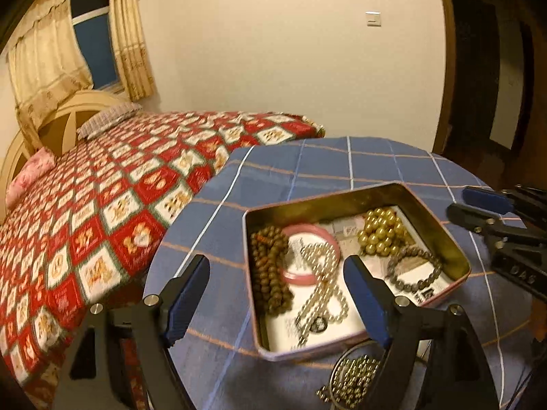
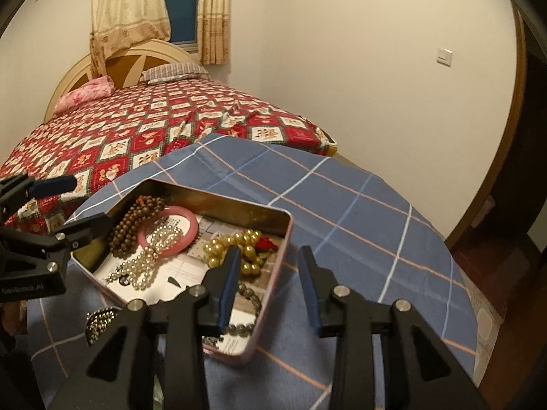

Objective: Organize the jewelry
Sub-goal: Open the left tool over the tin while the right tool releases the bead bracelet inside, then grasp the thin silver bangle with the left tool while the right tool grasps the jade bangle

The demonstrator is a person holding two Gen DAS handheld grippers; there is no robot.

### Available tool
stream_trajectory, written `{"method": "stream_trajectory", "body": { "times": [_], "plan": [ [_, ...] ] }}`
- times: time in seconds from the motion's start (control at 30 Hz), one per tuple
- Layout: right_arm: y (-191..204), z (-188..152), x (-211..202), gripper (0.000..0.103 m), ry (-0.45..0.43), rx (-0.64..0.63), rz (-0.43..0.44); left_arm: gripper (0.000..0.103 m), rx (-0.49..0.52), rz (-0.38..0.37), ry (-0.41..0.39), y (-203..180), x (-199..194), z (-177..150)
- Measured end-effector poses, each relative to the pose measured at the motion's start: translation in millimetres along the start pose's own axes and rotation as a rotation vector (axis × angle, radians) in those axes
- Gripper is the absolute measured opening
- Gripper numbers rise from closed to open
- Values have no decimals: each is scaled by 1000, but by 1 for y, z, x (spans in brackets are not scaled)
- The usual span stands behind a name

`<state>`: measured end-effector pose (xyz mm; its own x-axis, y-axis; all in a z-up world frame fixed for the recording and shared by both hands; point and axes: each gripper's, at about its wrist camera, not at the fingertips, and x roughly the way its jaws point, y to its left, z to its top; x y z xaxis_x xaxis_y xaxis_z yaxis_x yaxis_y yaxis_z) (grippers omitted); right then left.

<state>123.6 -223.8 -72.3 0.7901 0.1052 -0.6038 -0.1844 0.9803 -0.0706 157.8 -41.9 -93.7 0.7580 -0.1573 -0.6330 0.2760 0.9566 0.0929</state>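
An open metal tin [image 1: 342, 198] on the blue checked cloth holds a brown bead string [image 1: 270, 266], a pink bangle [image 1: 307, 232], a pearl necklace [image 1: 324, 283], gold beads [image 1: 381, 230] and a grey bead bracelet [image 1: 413, 266]. A strand of small metal beads [image 1: 355, 379] lies outside the tin's near wall. My left gripper [image 1: 277, 259] hangs wide open over the tin's left half, holding nothing. My right gripper [image 2: 269, 251] is open astride the tin's right wall [image 2: 287, 232]: one finger is over the gold beads [image 2: 246, 242], the other over the cloth.
The round table [image 2: 359, 239] under the cloth ends just past the tin. A bed with a red patterned cover [image 2: 136, 126] stands close behind and to the left. A dark doorway [image 1: 485, 85] is at the right.
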Motion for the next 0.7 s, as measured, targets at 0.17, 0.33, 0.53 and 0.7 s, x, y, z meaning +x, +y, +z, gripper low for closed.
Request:
{"method": "stream_trajectory", "body": {
  "times": [0.17,0.33,0.53,0.7],
  "plan": [
    [-1,-11,-13,40,-2,8,-7,81,-38,18,18,8,-12,-21],
    [4,-31,-28,41,13,20,7,81,-35,57,60,4,-27,-53],
    [18,-63,-43,41,46,17,45,81,-39,52,94,-2,-37,-79],
    [25,-74,-54,41,51,2,65,81,-38,50,112,-10,-34,-84]
  ]
}}
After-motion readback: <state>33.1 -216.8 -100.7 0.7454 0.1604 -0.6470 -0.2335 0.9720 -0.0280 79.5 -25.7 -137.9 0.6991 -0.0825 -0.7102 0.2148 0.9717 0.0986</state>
